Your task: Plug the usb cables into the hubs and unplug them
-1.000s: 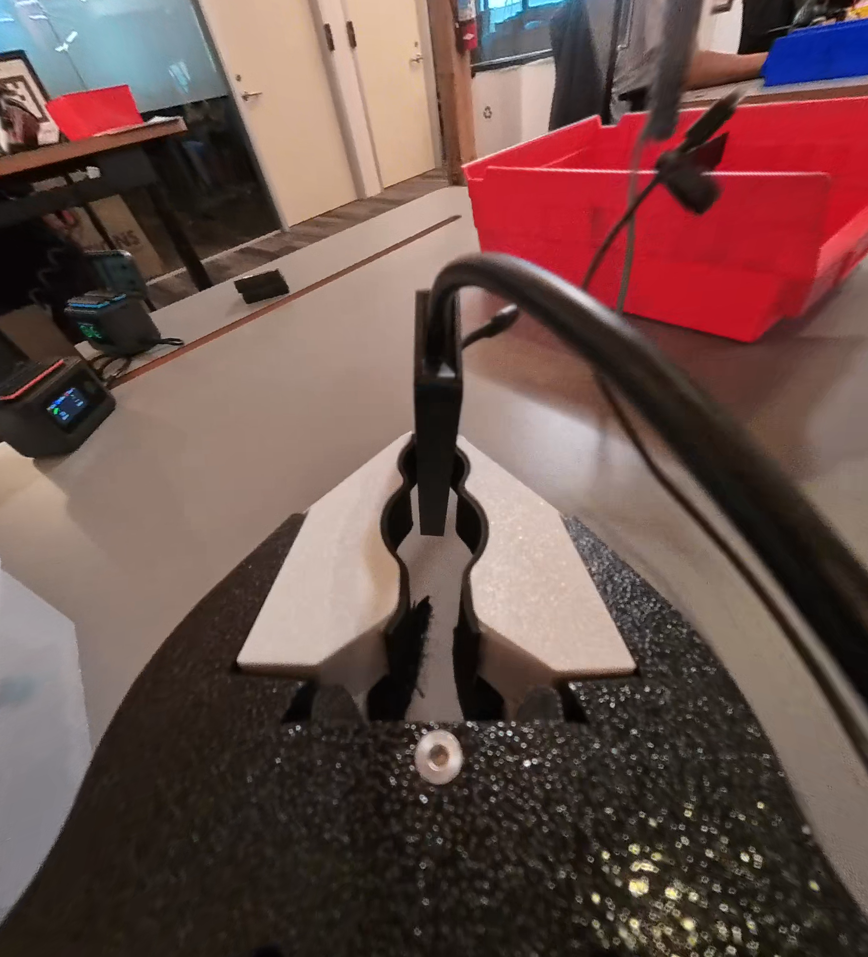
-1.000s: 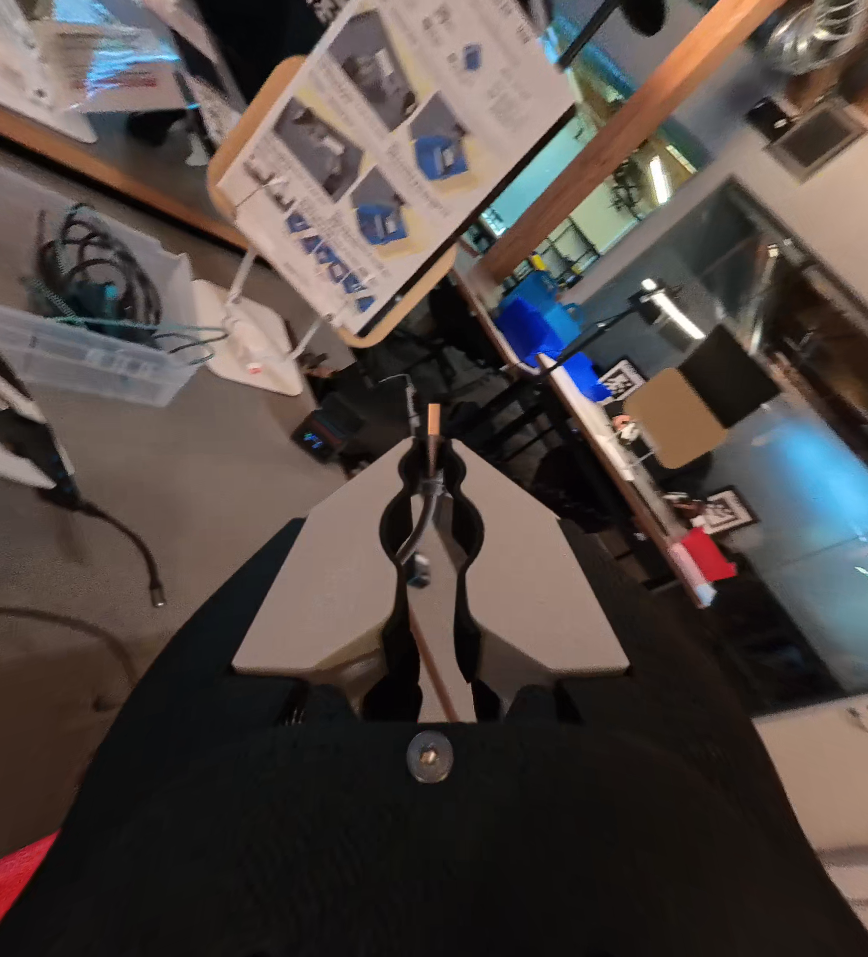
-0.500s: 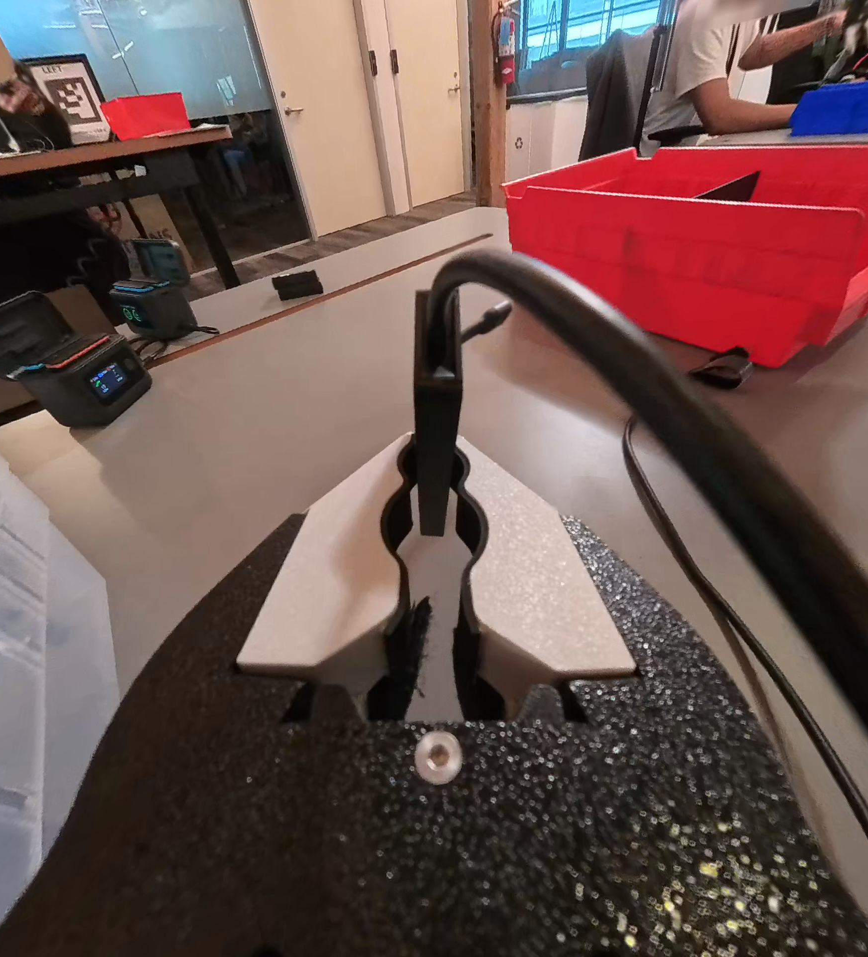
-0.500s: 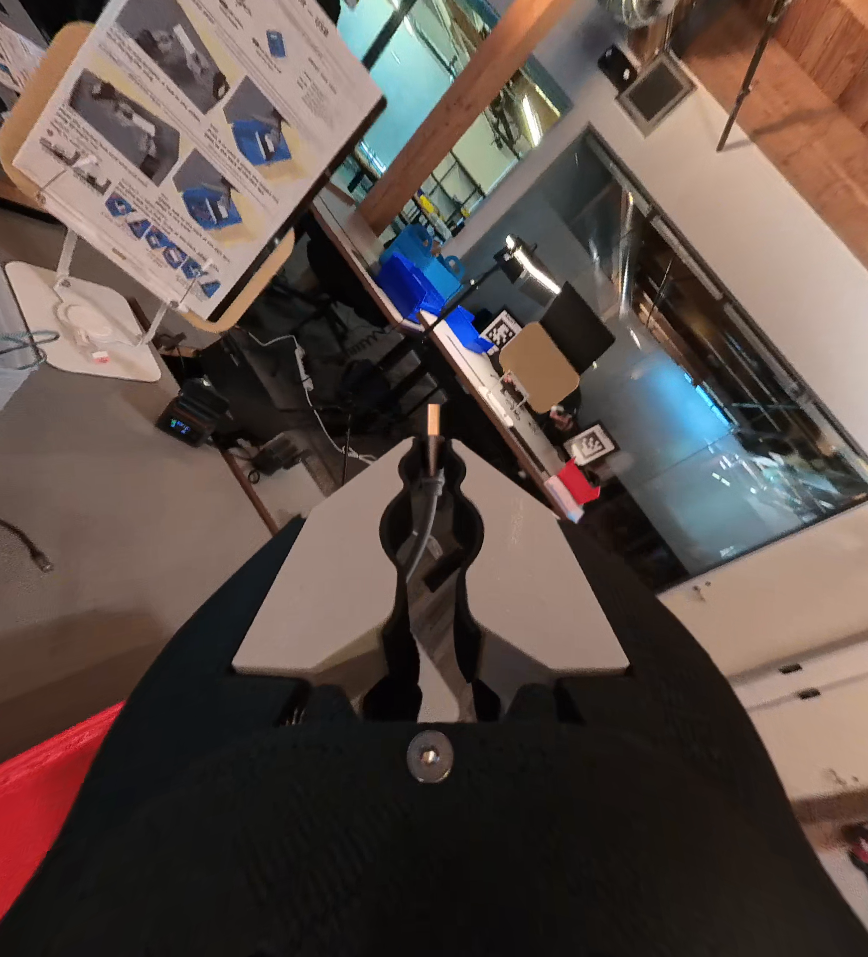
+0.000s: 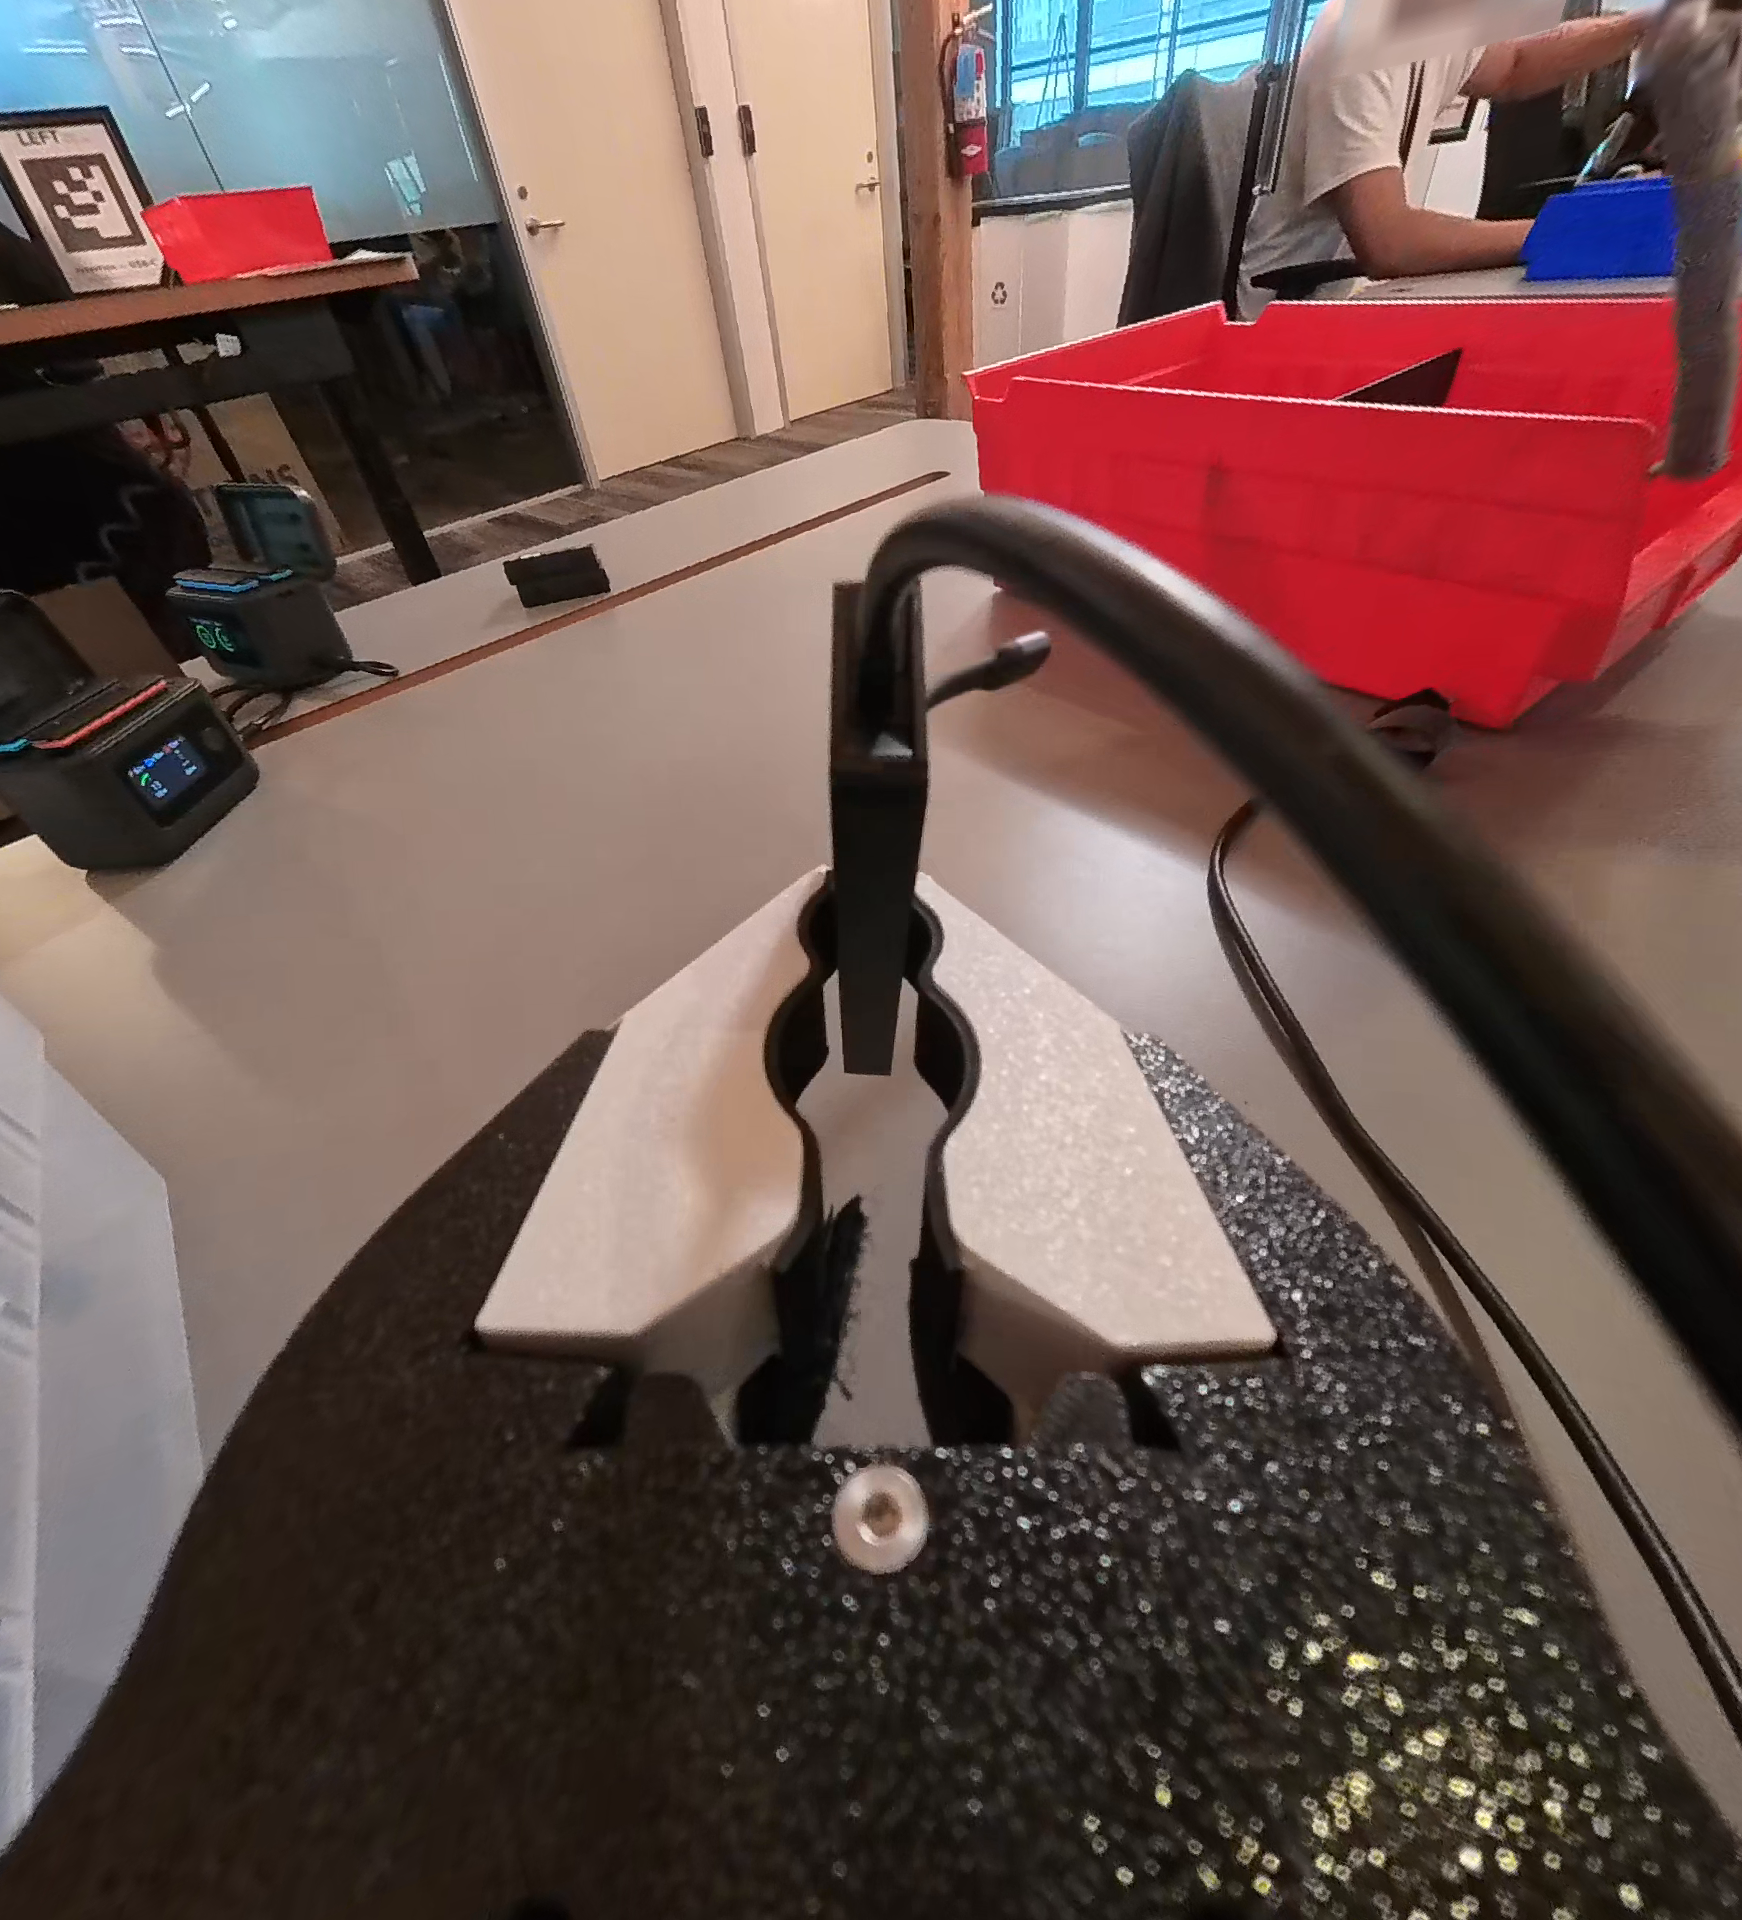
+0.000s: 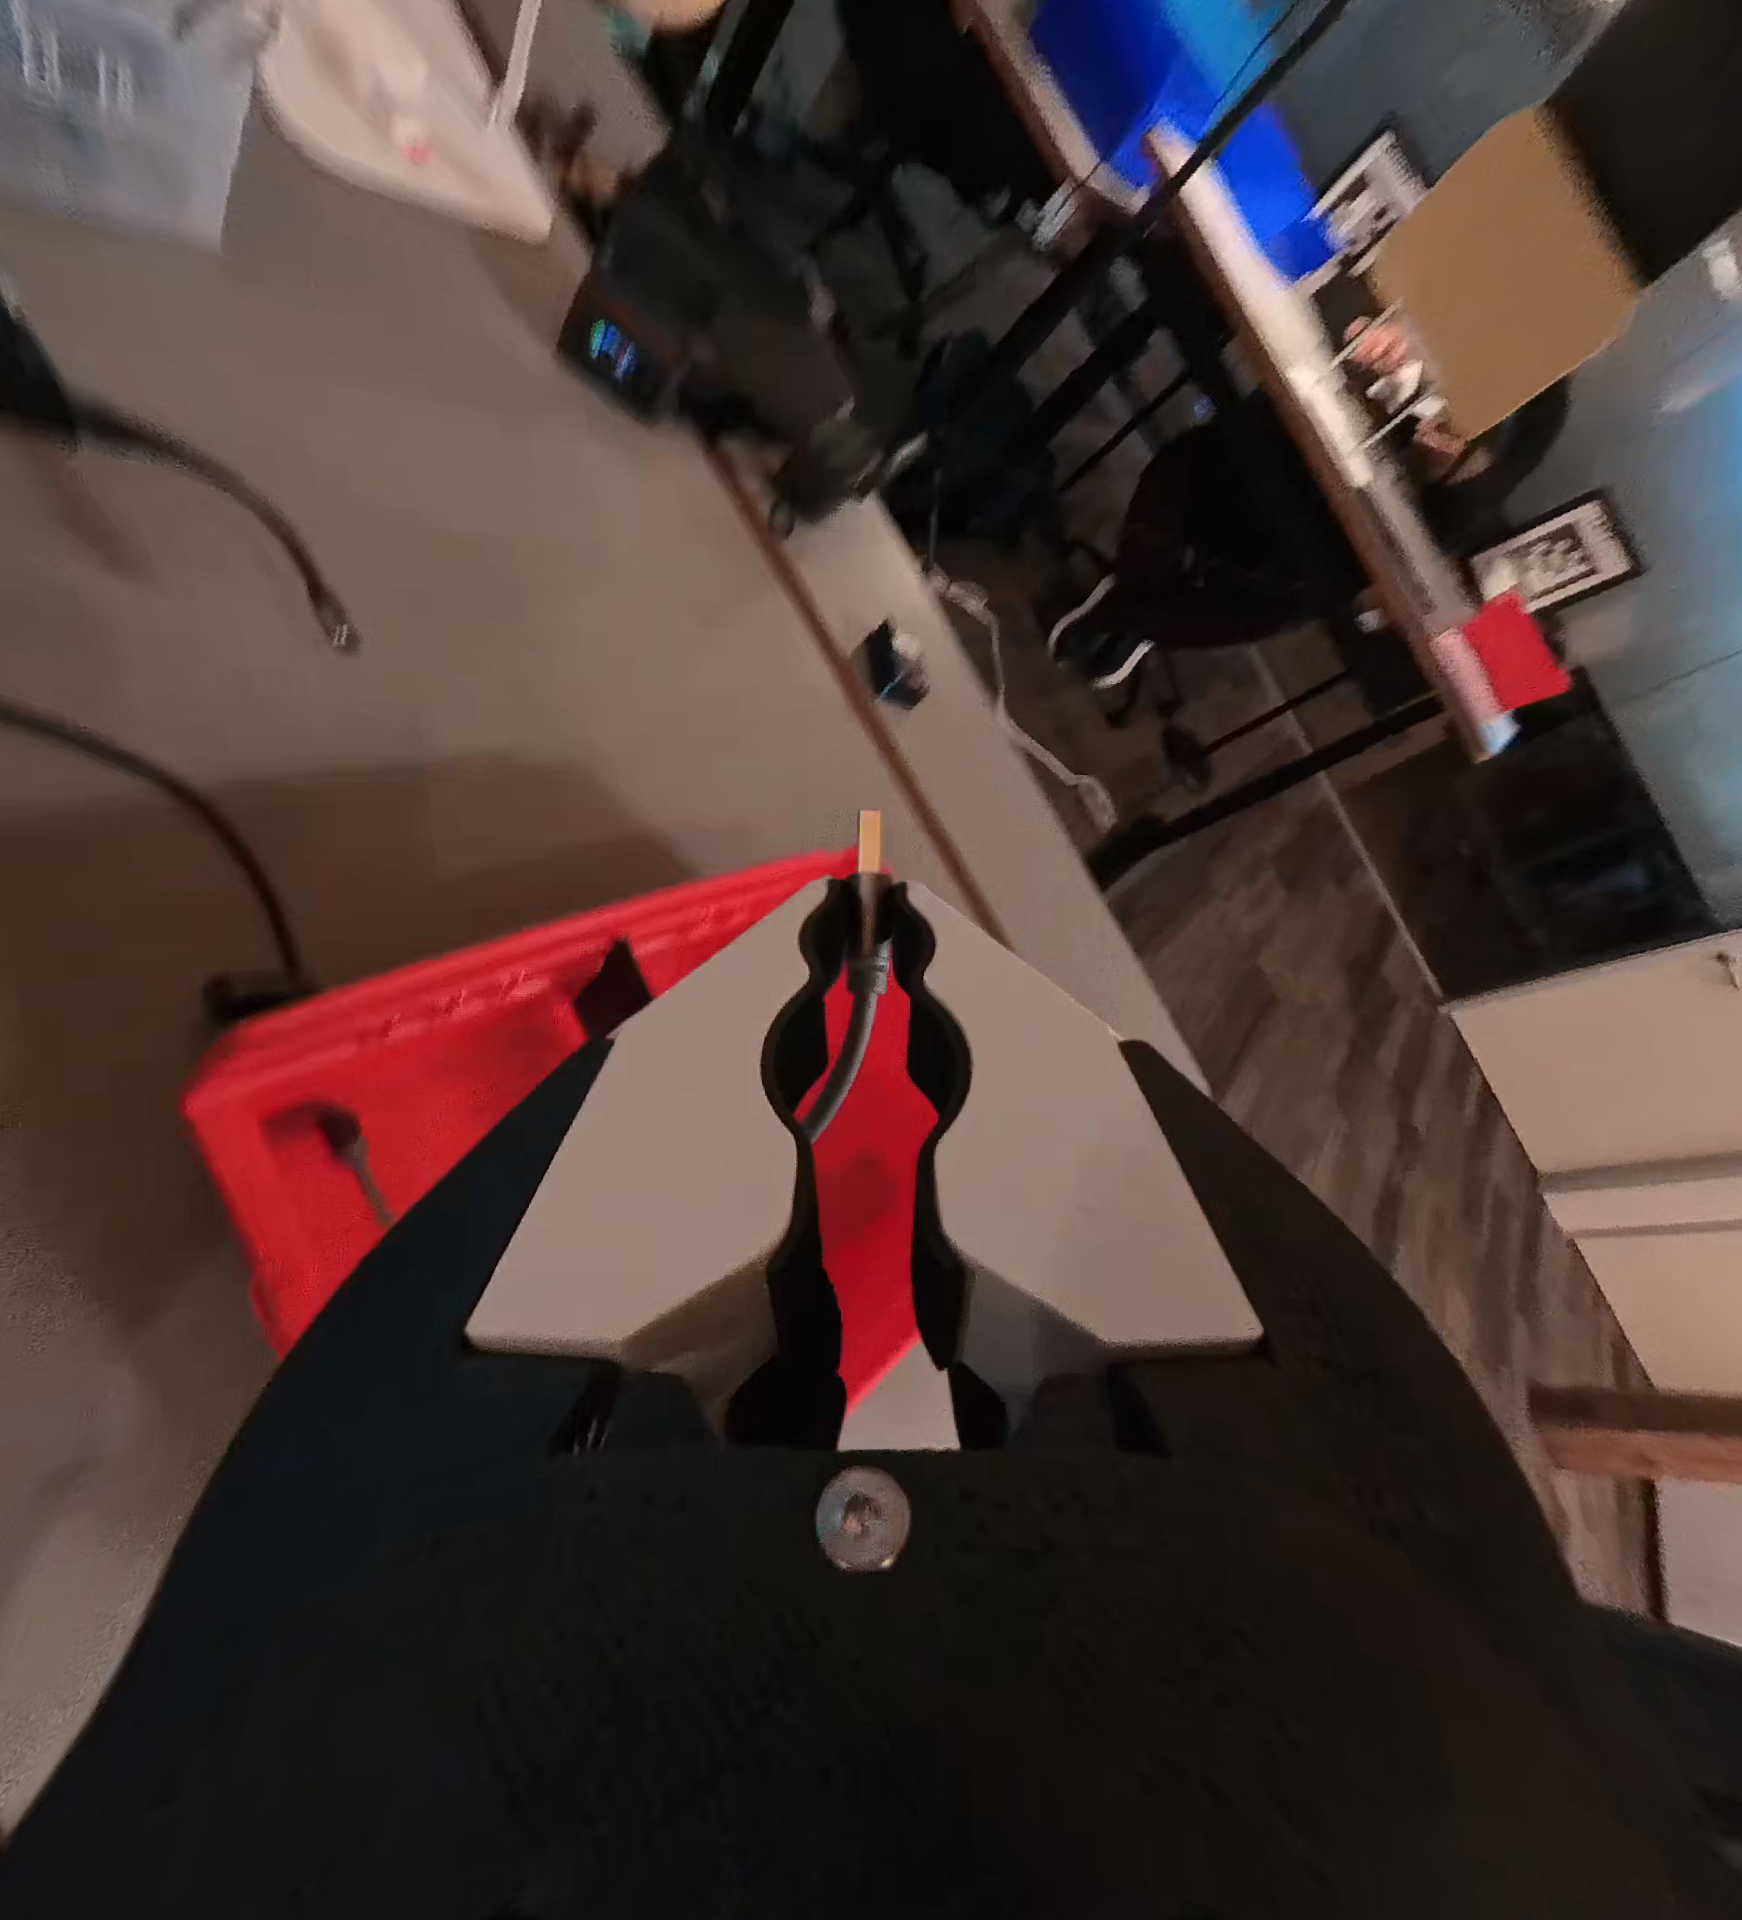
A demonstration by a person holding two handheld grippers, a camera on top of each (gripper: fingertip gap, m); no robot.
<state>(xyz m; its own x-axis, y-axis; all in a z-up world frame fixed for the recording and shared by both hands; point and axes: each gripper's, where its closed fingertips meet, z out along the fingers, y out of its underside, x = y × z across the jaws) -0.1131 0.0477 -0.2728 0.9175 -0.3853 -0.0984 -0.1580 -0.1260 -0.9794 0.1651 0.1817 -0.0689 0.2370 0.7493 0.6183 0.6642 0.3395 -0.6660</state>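
The hub (image 5: 875, 862), a slim black bar, stands upright, clenched in the left gripper (image 5: 872, 935), its thick cable (image 5: 1366, 831) arching off its top and back to the right. The right gripper (image 6: 869, 904) is clamped on a plug (image 6: 869, 844) whose tan tip pokes past the fingertips, its thin lead (image 6: 841, 1081) curling back between the fingers. Half a second ago that gripper pointed up at the far wall; now it has swung down over the red bin (image 6: 451, 1060) and grey table (image 6: 493, 582), though blur makes its exact aim hard to judge. Plug and hub are apart, so the cable looks freshly unplugged and headed for the bin. A loose cable (image 5: 992, 665) lies on the table beyond the hub.
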